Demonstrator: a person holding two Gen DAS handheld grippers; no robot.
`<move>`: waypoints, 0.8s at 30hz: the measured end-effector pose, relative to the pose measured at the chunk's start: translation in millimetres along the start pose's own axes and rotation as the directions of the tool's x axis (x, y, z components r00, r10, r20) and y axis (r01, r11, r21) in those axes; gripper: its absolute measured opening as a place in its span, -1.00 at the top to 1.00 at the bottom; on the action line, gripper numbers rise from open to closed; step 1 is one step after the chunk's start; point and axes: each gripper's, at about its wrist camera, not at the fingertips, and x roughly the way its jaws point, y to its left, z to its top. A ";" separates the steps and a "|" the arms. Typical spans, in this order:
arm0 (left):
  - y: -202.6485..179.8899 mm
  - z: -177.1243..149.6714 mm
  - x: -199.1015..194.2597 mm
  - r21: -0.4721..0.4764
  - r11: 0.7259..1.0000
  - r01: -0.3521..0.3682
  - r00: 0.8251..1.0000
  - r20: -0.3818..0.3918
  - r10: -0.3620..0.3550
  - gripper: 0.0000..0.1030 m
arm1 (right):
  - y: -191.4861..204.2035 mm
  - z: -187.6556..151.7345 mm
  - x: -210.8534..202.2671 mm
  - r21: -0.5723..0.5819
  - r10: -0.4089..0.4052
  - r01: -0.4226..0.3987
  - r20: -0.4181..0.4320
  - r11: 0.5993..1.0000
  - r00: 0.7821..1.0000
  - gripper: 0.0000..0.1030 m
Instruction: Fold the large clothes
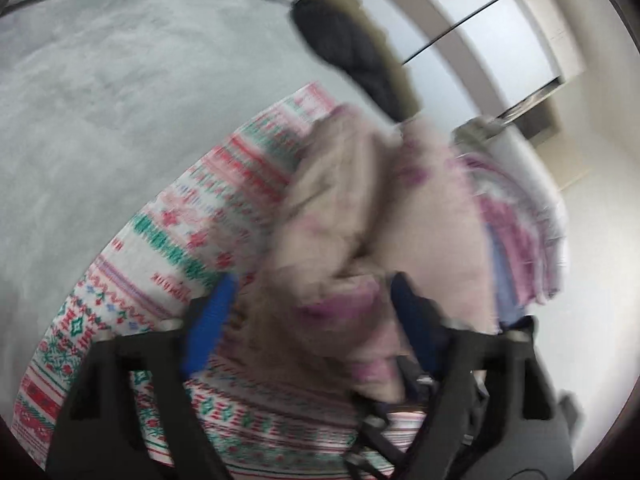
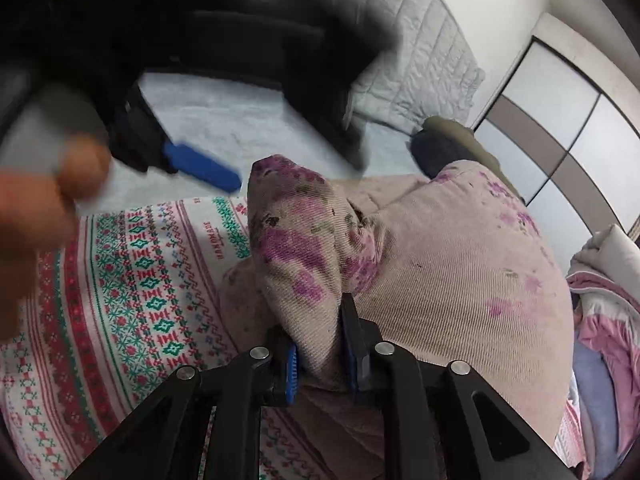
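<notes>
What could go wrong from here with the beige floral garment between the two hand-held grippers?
1. The right hand-held gripper pinches only a bunched corner of the beige floral garment, so the corner may slip out.
2. The left hand-held gripper straddles the fabric with its pads apart; closing now could also catch the patterned sheet underneath.

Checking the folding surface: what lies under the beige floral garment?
The beige floral garment lies on a red-and-green patterned cloth. How far that cloth reaches beneath stays hidden.
</notes>
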 end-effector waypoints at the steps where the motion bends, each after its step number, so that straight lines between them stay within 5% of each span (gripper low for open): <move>1: 2.3 -0.8 3.5 -0.004 0.999 0.037 0.999 -0.022 -0.037 0.13 | -3.5 -2.1 -5.2 0.014 -0.019 0.018 0.011 1.000 1.000 0.47; 3: 2.8 -3.3 6.5 -0.006 0.994 0.112 0.993 -0.046 -0.112 0.27 | -8.5 -7.6 -18.3 0.038 -0.037 0.037 0.012 0.999 0.999 0.38; 5: -9.7 -6.1 2.3 0.079 0.996 0.048 0.999 -0.017 -0.047 0.33 | -16.1 -11.3 -35.4 0.080 -0.014 0.011 0.032 0.997 0.999 0.24; 7: -18.8 -8.8 0.5 0.131 0.991 -0.005 1.000 0.004 0.004 0.33 | -34.1 -17.5 -65.0 0.177 0.092 -0.106 0.088 0.978 0.992 -0.10; 11: -24.0 -12.4 -4.1 0.171 0.985 -0.039 0.999 0.013 0.037 0.33 | -71.2 -24.4 -100.7 0.302 0.084 -0.120 0.129 0.946 0.988 -0.13; 14: -34.2 -17.5 -8.5 0.232 0.968 -0.092 0.996 0.035 0.086 0.33 | -131.3 -26.1 -105.4 0.507 0.090 -0.168 0.175 0.846 0.981 -0.13; 16: -42.0 -21.0 -6.6 0.270 0.954 -0.128 0.992 0.042 0.121 0.33 | -166.1 -20.6 -92.7 0.626 0.077 -0.149 0.141 0.766 0.987 -0.13; 17: -43.5 -21.9 -6.0 0.283 0.949 -0.138 0.990 0.039 0.132 0.33 | -176.0 -12.6 -79.8 0.640 0.078 -0.127 0.105 0.757 0.991 -0.13; 21: -36.5 -20.5 -2.1 0.286 0.950 -0.124 0.992 0.012 0.126 0.33 | -186.6 12.0 -21.3 0.650 0.192 -0.139 -0.012 0.747 0.981 -0.13; 24: -28.3 -17.4 1.4 0.257 0.957 -0.132 0.990 -0.008 0.139 0.32 | -154.1 10.1 8.3 0.543 0.156 -0.078 -0.099 0.836 0.983 -0.14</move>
